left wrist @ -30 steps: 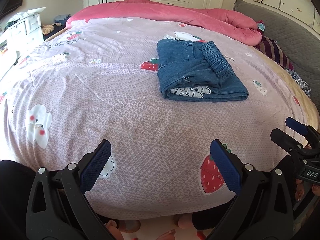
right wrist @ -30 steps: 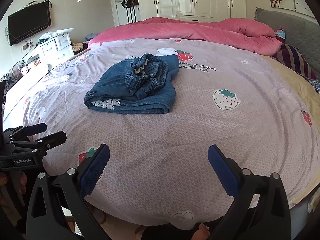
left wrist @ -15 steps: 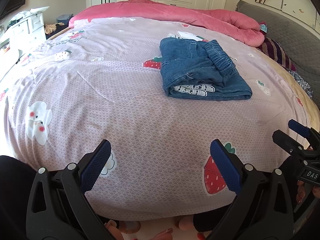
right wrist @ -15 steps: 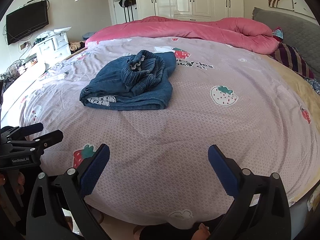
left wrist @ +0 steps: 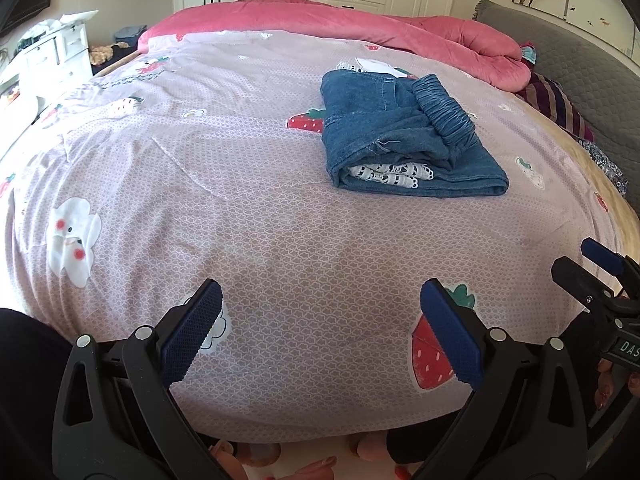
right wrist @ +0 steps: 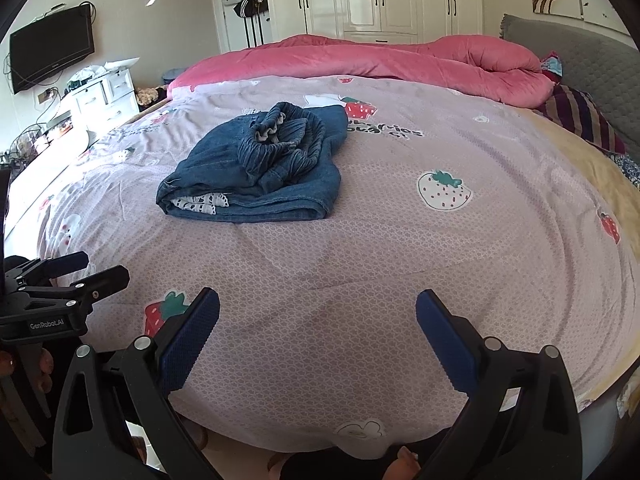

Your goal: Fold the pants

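Nearest, the left gripper and right gripper, two in all, each with jaws spread wide, empty, held above the near edge of the bed sheet and touching nothing. Mid-bed, well apart from both: one pair of denim pants, folded into a compact stack, elastic waistband uppermost. Farthest: one pink duvet.

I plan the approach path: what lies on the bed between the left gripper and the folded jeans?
Only bare strawberry-print bedsheet lies between the left gripper and the folded jeans; the left wrist view shows it.
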`<state>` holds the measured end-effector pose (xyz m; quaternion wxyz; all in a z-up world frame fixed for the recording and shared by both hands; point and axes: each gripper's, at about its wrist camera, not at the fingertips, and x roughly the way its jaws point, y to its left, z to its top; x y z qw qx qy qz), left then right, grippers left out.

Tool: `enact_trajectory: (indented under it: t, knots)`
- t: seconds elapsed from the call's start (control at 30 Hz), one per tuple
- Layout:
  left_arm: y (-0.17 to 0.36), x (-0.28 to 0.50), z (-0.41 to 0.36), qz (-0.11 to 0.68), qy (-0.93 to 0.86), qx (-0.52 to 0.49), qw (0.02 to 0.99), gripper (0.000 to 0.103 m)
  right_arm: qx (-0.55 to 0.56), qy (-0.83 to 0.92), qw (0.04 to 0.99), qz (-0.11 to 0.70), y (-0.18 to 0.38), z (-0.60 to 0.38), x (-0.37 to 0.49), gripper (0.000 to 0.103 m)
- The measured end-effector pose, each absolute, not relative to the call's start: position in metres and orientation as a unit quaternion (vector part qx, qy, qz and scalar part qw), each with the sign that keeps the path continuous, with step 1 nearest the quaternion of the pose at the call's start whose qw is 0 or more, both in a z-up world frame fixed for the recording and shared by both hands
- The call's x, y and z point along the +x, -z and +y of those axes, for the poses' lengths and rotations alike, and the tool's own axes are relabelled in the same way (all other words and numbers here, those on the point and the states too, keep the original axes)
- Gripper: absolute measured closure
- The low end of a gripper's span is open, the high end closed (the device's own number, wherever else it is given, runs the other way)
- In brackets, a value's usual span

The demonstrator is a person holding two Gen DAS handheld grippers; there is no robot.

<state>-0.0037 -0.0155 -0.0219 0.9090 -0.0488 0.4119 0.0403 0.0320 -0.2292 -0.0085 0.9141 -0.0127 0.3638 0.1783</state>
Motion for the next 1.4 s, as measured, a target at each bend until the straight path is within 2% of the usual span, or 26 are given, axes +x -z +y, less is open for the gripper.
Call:
enact_trajectory:
  t: [1.4]
  knots:
    - [0.0154, -0.0011, -0.0218, 0.407, -0.057, -0.021, 0.911, 0.01, -0.02, -0.163, 0.919, 0.358, 0.0033, -0.2283, 0.0311, 0.005]
